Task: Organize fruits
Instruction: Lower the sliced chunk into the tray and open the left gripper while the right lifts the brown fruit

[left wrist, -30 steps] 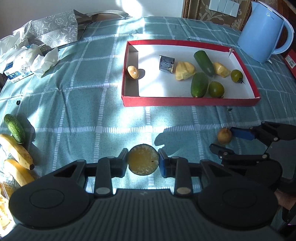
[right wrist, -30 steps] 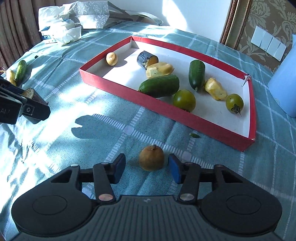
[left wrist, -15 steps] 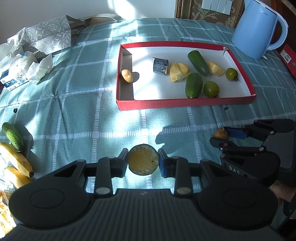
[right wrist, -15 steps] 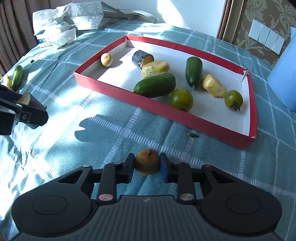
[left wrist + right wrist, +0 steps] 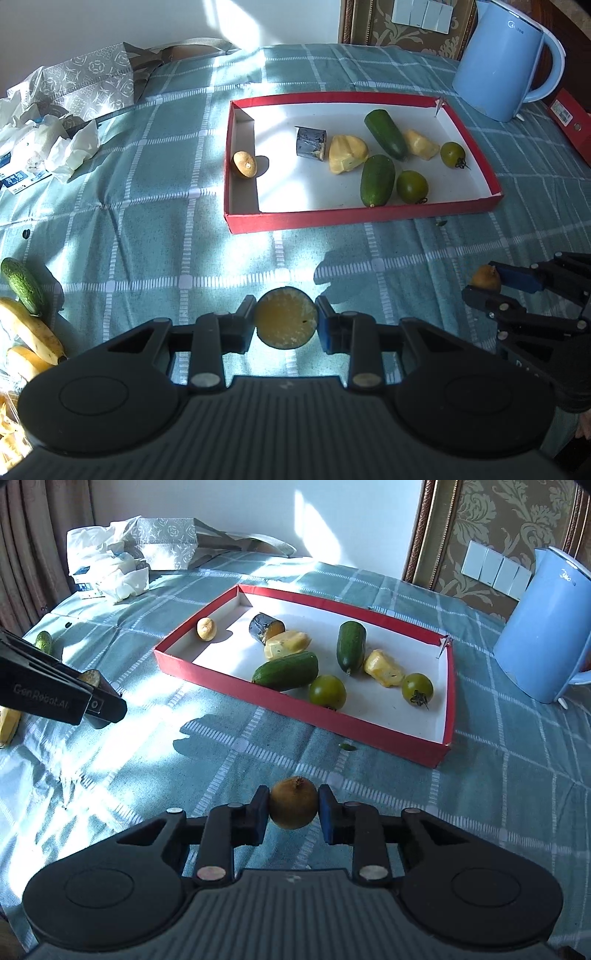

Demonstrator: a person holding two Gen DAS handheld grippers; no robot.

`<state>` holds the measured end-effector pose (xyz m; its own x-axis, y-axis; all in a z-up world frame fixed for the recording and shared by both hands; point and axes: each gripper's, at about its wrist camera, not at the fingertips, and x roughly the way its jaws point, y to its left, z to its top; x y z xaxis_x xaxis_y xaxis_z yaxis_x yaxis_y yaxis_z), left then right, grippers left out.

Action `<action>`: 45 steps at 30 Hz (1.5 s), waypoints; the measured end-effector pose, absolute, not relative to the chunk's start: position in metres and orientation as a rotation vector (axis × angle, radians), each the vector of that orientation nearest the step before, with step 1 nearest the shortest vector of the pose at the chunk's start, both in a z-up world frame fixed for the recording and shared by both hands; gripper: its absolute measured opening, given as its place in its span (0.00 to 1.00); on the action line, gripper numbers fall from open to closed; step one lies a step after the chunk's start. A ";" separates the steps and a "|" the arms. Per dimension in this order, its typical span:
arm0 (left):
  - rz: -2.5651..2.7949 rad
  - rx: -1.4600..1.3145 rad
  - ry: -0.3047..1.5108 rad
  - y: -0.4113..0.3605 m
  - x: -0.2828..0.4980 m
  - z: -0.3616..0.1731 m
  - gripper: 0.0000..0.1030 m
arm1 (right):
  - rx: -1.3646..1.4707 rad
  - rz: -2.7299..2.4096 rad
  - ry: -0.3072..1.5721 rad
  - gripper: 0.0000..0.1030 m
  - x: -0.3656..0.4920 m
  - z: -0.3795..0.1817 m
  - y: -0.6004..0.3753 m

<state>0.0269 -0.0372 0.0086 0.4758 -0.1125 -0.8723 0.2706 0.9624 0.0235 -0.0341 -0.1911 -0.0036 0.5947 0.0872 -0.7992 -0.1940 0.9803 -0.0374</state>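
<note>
Now both grippers hold fruit above the cloth

Left wrist view. Left gripper (image 5: 286, 323) has its fingers pinching a cut round fruit (image 5: 286, 318), yellow cut face toward the camera, dark rind at the edge. It hangs over the checked teal cloth (image 5: 155, 206) on the bench, clear of the red tray (image 5: 354, 218). Tray lies ahead and slightly right. Inside it: a small brown fruit (image 5: 244, 164) by the left wall, a dark cut piece (image 5: 311, 143), two yellow chunks (image 5: 348, 153), two green cucumbers (image 5: 377, 180), two green tomatoes (image 5: 412, 187). Blue kettle (image 5: 496, 59) stands behind the tray's far right corner. At left edge: one cucumber (image 5: 22, 285) touching bananas (image 5: 31, 330). Crumpled tissues (image 5: 70, 147) and a patterned bag (image 5: 88, 77) sit far left. Right gripper (image 5: 484, 286) shows at right edge with a brown fruit between its fingers.

Right wrist view. Right gripper (image 5: 294, 808) has its fingers pinching a round brown fruit (image 5: 293, 803), stem end up; pads press both sides. Jaws have just been closing onto it. Fruit sits off the cloth, shadow below. Red tray (image 5: 306, 710) lies ahead, contents as above. Small green scrap (image 5: 347, 746) lies on the cloth just beside the tray's near wall. Left gripper (image 5: 92, 698) enters from the left, cut fruit partly visible.
</note>
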 end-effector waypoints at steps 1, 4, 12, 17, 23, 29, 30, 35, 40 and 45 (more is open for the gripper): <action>-0.240 0.170 1.046 -0.038 0.027 0.010 0.29 | -0.119 0.156 0.916 0.26 -0.039 0.000 -0.194; -0.251 0.178 1.035 -0.043 0.029 0.013 0.29 | -0.098 0.132 0.912 0.26 -0.054 0.007 -0.203; -0.296 0.206 0.990 -0.062 0.035 0.026 0.29 | -0.051 0.090 0.925 0.26 -0.083 0.012 -0.217; -0.325 0.230 0.960 -0.079 0.045 0.034 0.29 | -0.041 0.077 0.926 0.26 -0.092 0.016 -0.221; -0.352 0.261 0.923 -0.101 0.058 0.043 0.29 | -0.021 0.050 0.920 0.26 -0.101 0.020 -0.230; -0.369 0.293 0.897 -0.124 0.075 0.044 0.29 | -0.007 0.029 0.916 0.26 -0.105 0.023 -0.238; -0.374 0.297 0.895 -0.128 0.078 0.043 0.29 | -0.004 0.027 0.915 0.26 -0.105 0.023 -0.240; -0.388 0.312 0.893 -0.149 0.098 0.037 0.29 | 0.007 0.015 0.916 0.26 -0.108 0.025 -0.246; -0.392 0.340 0.887 -0.172 0.120 0.029 0.29 | 0.022 -0.002 0.925 0.26 -0.109 0.022 -0.253; -0.415 0.354 0.897 -0.196 0.144 0.017 0.29 | 0.032 -0.019 0.931 0.26 -0.108 0.021 -0.261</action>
<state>0.1441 -0.1959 0.0170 0.5545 -0.1981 -0.8082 0.4876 0.8644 0.1226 -0.1084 -0.2614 0.0205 0.5970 -0.0023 -0.8023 0.0299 0.9994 0.0194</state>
